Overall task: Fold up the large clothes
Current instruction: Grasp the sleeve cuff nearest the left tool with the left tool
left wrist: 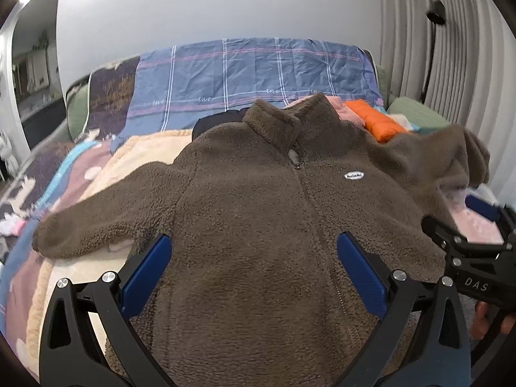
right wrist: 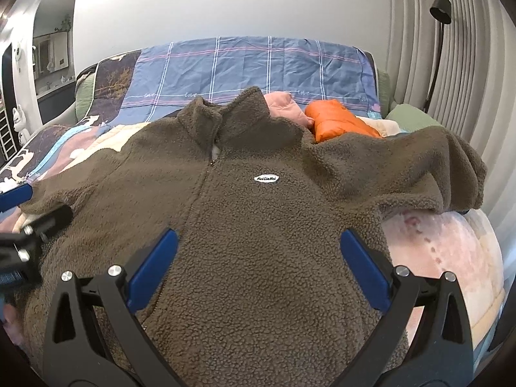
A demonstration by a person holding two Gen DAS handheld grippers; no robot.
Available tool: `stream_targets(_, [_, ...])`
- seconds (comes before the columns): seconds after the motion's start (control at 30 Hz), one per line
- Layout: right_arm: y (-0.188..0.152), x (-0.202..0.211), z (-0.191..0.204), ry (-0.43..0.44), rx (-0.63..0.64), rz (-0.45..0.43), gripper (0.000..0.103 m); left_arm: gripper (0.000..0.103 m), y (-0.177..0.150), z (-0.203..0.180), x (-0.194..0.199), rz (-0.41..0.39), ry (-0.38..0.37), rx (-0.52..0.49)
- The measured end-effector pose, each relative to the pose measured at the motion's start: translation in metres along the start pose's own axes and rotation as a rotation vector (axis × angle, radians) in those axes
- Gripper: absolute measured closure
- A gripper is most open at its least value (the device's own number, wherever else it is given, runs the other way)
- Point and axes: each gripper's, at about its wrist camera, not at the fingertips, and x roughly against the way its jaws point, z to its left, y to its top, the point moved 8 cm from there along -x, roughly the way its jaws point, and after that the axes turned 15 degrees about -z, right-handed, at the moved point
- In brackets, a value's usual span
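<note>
Fleece jacket [left wrist: 258, 213], brown and zipped with a small white oval badge [right wrist: 266, 178] on the chest, lay face-up across the bed [left wrist: 96, 167], one sleeve stretched flat and the other bunched at the far edge, while its hem was cut off beneath both cameras. Left gripper [left wrist: 254, 269] and right gripper [right wrist: 258, 266] both hung wide apart over the jacket's body, gripping nothing. Only the right wrist view showed the orange coat [right wrist: 338, 119] plainly and the black lamp [right wrist: 441, 9] sharply.
</note>
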Motion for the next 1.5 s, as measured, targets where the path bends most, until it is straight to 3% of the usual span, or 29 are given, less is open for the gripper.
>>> stream_targets(0.07, [-0.001, 0.000, -0.002, -0.004, 0.003, 0.003, 0.002, 0.001, 0.002, 0.024, 0.000, 0.002, 0.012, 0.049])
stream_targets(0.2, [-0.006, -0.005, -0.010, -0.025, -0.005, 0.021, 0.002, 0.002, -0.011, 0.111, -0.009, 0.033, 0.145, 0.151])
stream_targets(0.23, [-0.007, -0.007, -0.011, -0.028, -0.009, 0.025, 0.002, 0.007, -0.018, 0.132, -0.012, 0.054, 0.174, 0.190])
stream_targets(0.37, [-0.010, -0.010, -0.009, -0.027, 0.005, 0.035, 0.002, 0.032, -0.060, 0.231, -0.027, 0.150, 0.230, 0.507])
stream_targets(0.43, [-0.011, -0.011, -0.006, -0.026, 0.021, 0.038, 0.002, 0.034, -0.080, 0.279, -0.034, 0.160, 0.255, 0.653])
stream_targets(0.5, [-0.012, -0.013, -0.003, -0.028, 0.034, 0.042, 0.002, 0.034, -0.093, 0.312, -0.042, 0.156, 0.276, 0.730])
stream_targets(0.7, [-0.014, -0.019, -0.007, -0.064, 0.050, 0.057, 0.002, 0.033, -0.126, 0.385, -0.074, 0.159, 0.330, 0.966])
stream_targets(0.9, [-0.016, -0.025, -0.018, -0.116, 0.055, 0.072, 0.002, 0.033, -0.131, 0.438, -0.094, 0.098, 0.426, 1.074])
stream_targets(0.93, [-0.016, -0.026, -0.020, -0.123, 0.053, 0.074, 0.002, 0.041, -0.131, 0.444, -0.096, 0.083, 0.438, 1.100])
stream_targets(0.97, [-0.016, -0.028, -0.023, -0.129, 0.050, 0.076, 0.002, 0.056, -0.129, 0.448, -0.097, 0.076, 0.446, 1.110])
stream_targets(1.0, [-0.017, -0.029, -0.025, -0.133, 0.046, 0.077, 0.002, 0.065, -0.126, 0.450, -0.098, 0.072, 0.452, 1.106])
stream_targets(1.03, [-0.017, -0.030, -0.026, -0.135, 0.042, 0.077, 0.002, 0.083, -0.119, 0.452, -0.101, 0.069, 0.458, 1.084])
stream_targets(1.07, [-0.017, -0.031, -0.028, -0.136, 0.039, 0.077, 0.002, 0.089, -0.110, 0.452, -0.101, 0.062, 0.462, 1.056])
stream_targets(1.17, [-0.017, -0.036, -0.033, -0.136, 0.034, 0.073, 0.002, 0.092, -0.069, 0.437, -0.099, 0.012, 0.426, 0.965])
stream_targets(1.27, [-0.018, -0.041, -0.041, -0.140, 0.022, 0.075, 0.002, 0.092, 0.003, 0.388, -0.101, -0.055, 0.341, 0.786])
stream_targets(1.37, [-0.015, -0.044, -0.051, -0.146, -0.006, 0.073, 0.002, 0.092, 0.084, 0.291, -0.112, -0.111, 0.151, 0.584])
stream_targets(1.47, [-0.012, -0.042, -0.064, -0.159, -0.035, 0.057, 0.002, 0.092, 0.123, 0.190, -0.122, -0.119, -0.025, 0.428])
stream_targets(1.5, [-0.012, -0.041, -0.068, -0.165, -0.042, 0.053, 0.002, 0.092, 0.133, 0.140, -0.125, -0.117, -0.105, 0.345])
